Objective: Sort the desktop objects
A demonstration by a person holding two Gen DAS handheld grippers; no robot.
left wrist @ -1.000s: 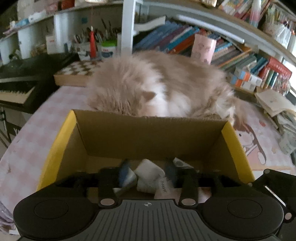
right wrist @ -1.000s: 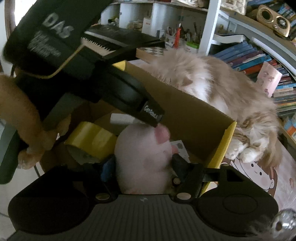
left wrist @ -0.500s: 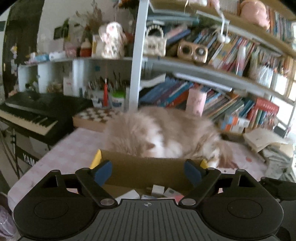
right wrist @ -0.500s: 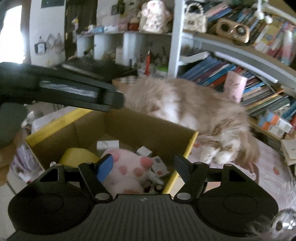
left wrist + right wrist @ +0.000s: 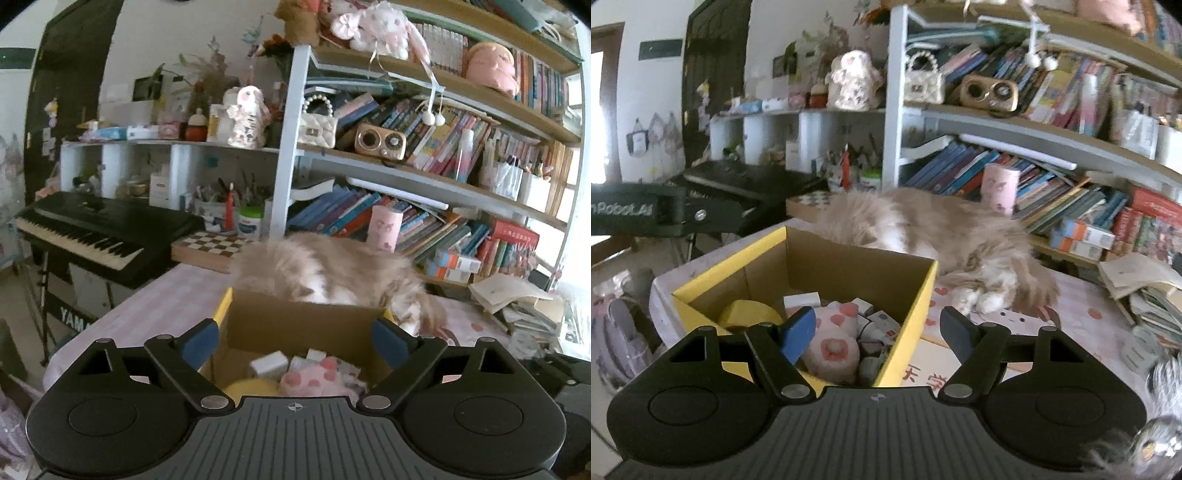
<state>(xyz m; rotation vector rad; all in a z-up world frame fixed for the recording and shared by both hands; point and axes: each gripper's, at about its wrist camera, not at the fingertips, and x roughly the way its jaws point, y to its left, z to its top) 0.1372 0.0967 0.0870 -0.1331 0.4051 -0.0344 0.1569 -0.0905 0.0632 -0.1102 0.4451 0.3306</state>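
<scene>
Both claws hang empty above the cardboard box [image 5: 916,291]: the left gripper [image 5: 295,341] is opening, the right gripper [image 5: 877,326] spread. The pink plush toy [image 5: 833,341] lies below. Next probably comes fetching another desktop item.

One cardboard box [image 5: 827,266] holds one pink plush toy [image 5: 833,343], one yellow tape roll [image 5: 746,314] and several small white boxes [image 5: 801,299]; one cat [image 5: 923,229] lies behind.

Both wrist cams look fwd along their own fingers, tilted slightly down, close above the cardboard box [image 5: 299,317]. Left cam faces it head-on; right cam sits further right, seeing it [image 5: 827,266] obliquely. Shared: box, cat [image 5: 934,229], bookshelf [image 5: 424,177].
</scene>
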